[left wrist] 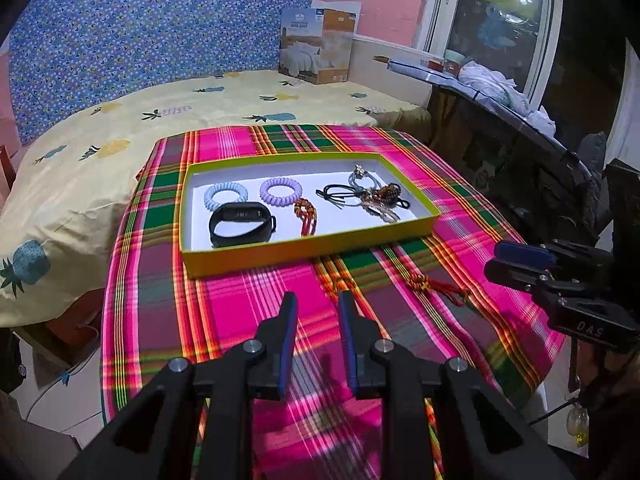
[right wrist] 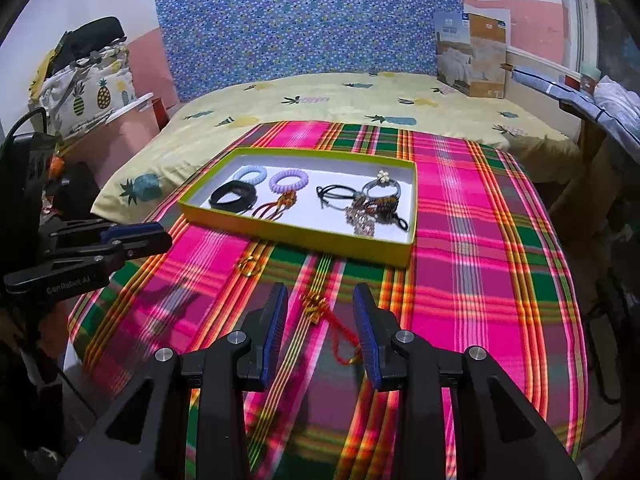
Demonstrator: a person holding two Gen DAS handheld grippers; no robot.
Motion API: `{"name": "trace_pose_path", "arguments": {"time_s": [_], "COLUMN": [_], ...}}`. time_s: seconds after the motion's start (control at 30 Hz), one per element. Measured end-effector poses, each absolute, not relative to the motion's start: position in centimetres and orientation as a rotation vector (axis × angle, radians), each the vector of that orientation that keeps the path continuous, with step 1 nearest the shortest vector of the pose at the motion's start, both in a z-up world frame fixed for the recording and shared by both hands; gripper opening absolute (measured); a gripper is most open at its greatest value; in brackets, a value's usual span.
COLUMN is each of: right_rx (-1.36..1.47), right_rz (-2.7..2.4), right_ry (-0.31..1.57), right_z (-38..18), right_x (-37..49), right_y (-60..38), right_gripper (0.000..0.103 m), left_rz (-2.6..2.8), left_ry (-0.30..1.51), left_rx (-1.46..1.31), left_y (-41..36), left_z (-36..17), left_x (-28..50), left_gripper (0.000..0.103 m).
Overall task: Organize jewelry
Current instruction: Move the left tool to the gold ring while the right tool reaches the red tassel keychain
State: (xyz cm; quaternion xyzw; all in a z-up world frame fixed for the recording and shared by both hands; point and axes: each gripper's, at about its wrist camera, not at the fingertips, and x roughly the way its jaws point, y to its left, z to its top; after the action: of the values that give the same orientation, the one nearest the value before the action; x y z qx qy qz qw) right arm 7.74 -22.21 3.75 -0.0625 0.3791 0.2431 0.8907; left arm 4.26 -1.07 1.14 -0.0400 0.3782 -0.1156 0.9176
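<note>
A yellow-green tray (left wrist: 304,246) (right wrist: 296,236) sits on the plaid cloth. It holds a black fitness band (left wrist: 242,224), a pale blue coil tie (left wrist: 225,196), a purple coil tie (left wrist: 281,192), a red-gold knot charm (left wrist: 306,216), black hair ties (left wrist: 336,196) and a heap of beaded pieces (left wrist: 380,198). A red-gold tassel charm (right wrist: 324,312) (left wrist: 434,286) lies on the cloth in front of the tray, between my right gripper's (right wrist: 320,300) open fingers. A small gold ring piece (right wrist: 249,266) lies left of it. My left gripper (left wrist: 318,308) is open and empty above the cloth.
The plaid cloth (left wrist: 240,300) covers a small table beside a bed with a pineapple sheet (left wrist: 120,128). A cardboard box (left wrist: 316,46) stands at the bed's far end. A cluttered shelf (left wrist: 492,92) runs along the right. The table edge drops off left and front.
</note>
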Motion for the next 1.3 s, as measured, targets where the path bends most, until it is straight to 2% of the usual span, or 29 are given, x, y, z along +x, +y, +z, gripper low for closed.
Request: {"name": "trace_pose_path", "arguments": {"time_s": [0.63,0.73,1.3], "right_rx": [-0.146,-0.155,-0.271], "right_rz": [0.512,0.519,0.565], "right_ry": [0.802,0.807,0.867], "right_z": [3.0,2.7,-1.9], "right_x": [6.7,7.1,11.0], "right_y": [-22.3,-22.1,-20.0], "right_gripper": [0.035,0.035,0.035], "left_rz": [-0.245,-0.244,-0.24], "left_ry": [0.783,0.79,0.831], "left_rx": [-0.089,-0.088,-0.09], "left_y": [-1.3,-1.4,-1.4], "left_z": [1.1,0.9,-0.5], "left_x": [3.2,3.5,5.2], "left_gripper": [0.022,0.025,0.028]}}
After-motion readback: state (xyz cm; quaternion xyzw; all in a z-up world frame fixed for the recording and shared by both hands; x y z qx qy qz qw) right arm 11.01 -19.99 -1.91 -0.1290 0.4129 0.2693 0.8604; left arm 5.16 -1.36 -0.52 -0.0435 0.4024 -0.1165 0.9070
